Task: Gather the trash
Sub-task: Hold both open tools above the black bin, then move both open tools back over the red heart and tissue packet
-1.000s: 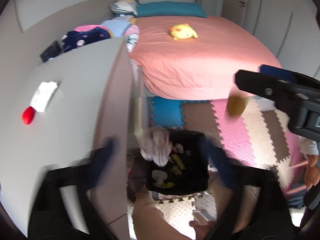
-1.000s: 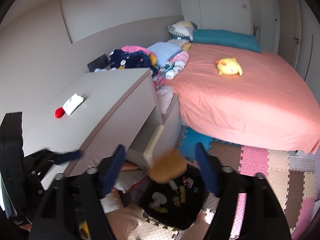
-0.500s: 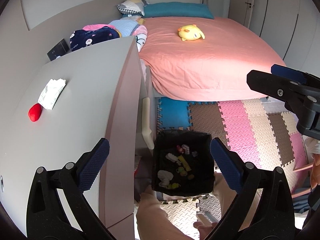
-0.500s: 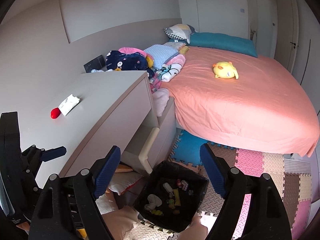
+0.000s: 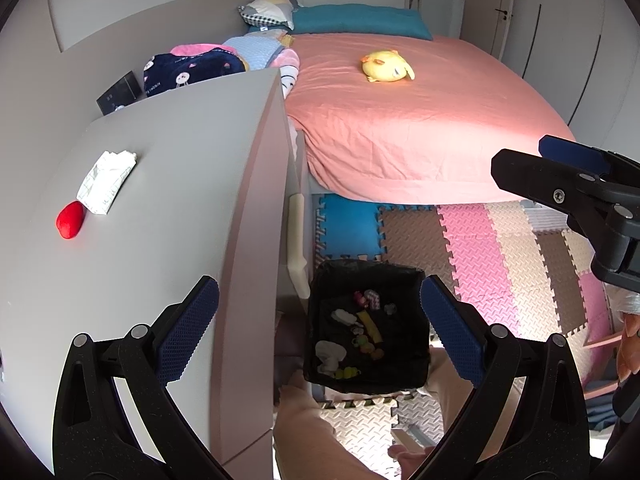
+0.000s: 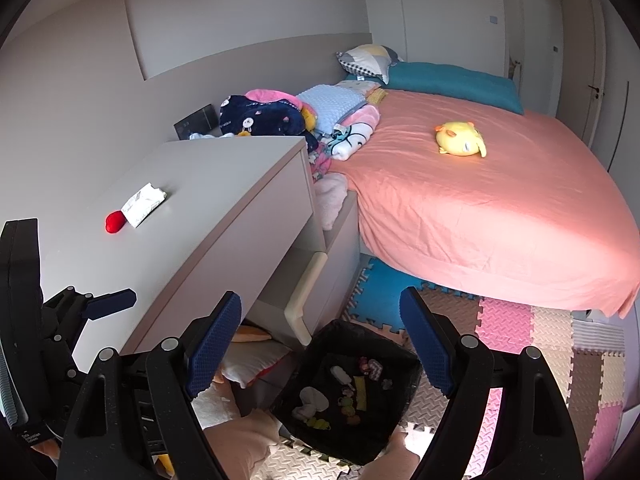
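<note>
A black bin (image 5: 416,280) stands on the floor beside the desk, with several small pieces of trash inside; it also shows in the right wrist view (image 6: 400,354). On the grey desk top (image 5: 180,184) lie a crumpled white paper (image 5: 106,182) and a small red object (image 5: 71,220), seen also in the right wrist view as the paper (image 6: 144,204) and the red object (image 6: 115,221). My left gripper (image 5: 318,316) is open and empty above the bin. My right gripper (image 6: 320,328) is open and empty above the bin.
A bed with a pink sheet (image 5: 400,120) and a yellow plush toy (image 5: 386,66) fills the back. Folded clothes (image 6: 280,116) pile by the headboard. Coloured foam mats (image 5: 480,248) cover the floor. An open drawer (image 6: 304,292) juts out under the desk.
A second ago a white crumpled piece and a brown piece were dropping between the jaws toward the bin. Now both grippers are empty, wide open and higher above the bin.
</note>
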